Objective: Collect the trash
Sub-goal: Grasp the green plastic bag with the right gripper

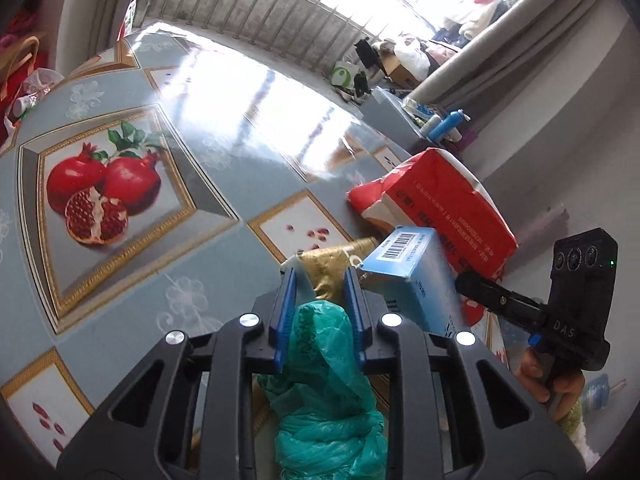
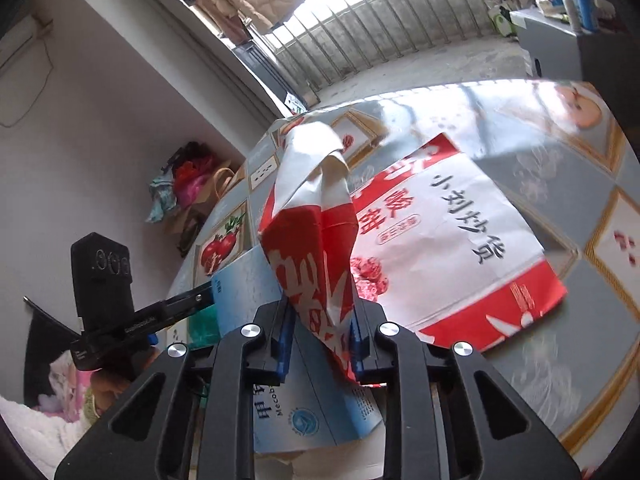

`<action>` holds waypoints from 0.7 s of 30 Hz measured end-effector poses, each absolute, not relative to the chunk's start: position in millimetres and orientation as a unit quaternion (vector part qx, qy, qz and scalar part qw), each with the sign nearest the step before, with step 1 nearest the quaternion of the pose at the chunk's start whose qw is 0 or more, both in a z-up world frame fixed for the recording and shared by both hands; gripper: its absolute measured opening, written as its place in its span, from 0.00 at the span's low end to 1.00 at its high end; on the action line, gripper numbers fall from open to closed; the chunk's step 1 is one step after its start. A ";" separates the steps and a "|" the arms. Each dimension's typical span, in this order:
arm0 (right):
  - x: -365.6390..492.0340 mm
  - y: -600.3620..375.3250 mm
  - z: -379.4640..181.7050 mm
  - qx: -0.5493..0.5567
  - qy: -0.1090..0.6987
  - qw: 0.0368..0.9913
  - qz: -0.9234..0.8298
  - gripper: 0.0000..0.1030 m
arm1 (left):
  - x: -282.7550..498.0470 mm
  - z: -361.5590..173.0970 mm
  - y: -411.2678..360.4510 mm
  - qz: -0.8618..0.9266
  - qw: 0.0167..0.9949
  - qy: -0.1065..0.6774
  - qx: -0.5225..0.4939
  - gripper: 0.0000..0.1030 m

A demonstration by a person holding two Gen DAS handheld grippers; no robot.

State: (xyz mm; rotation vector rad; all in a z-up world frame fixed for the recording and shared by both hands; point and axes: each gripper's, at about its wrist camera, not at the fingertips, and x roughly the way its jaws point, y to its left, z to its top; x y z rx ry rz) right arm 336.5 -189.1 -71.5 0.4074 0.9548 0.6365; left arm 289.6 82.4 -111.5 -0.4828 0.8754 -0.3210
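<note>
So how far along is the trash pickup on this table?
Nothing looks collected yet. In hand: the left gripper is shut on the crumpled green plastic bag, the right gripper on a flap of the red-and-white paper bag. Left on the table: the light blue cardboard box and a gold wrapper.
</note>
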 end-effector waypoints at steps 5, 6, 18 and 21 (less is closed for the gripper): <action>294.5 -205.1 -74.1 0.214 0.451 0.817 0.288 0.19 | 269.9 -112.6 65.0 -0.181 0.855 0.432 -0.223 0.19; 284.7 -207.5 -75.5 0.219 0.453 0.816 0.285 0.19 | 262.1 -112.3 60.3 -0.189 0.852 0.437 -0.219 0.19; 180.6 -228.0 -82.7 0.258 0.458 0.814 0.245 0.18 | 181.9 -110.6 35.5 -0.227 0.837 0.457 -0.197 0.19; 172.6 -237.2 -81.9 0.264 0.447 0.825 0.224 0.18 | 176.5 -107.6 36.0 -0.219 0.844 0.451 -0.189 0.19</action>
